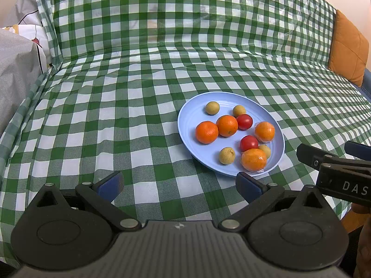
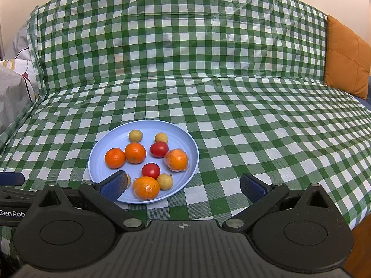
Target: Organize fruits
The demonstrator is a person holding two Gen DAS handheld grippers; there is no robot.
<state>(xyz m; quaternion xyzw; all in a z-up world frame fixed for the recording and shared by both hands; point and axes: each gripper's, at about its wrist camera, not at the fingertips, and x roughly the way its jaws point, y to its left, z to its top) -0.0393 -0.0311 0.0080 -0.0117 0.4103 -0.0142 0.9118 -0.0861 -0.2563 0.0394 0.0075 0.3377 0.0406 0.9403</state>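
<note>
The blue plate (image 2: 192, 148) of mixed fruit lay lower left of centre in the right wrist view, just ahead of the right gripper (image 2: 183, 186), which stood open and empty. The left gripper (image 1: 179, 185), also open, seemed slightly farther.

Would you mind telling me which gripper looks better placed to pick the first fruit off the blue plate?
Probably the right gripper. Its open jaws already reach the blue plate, one overlapping the near rim beside the wrapped orange. The left gripper, also open, mostly faces bare checked cloth, the plate off towards its right.
</note>
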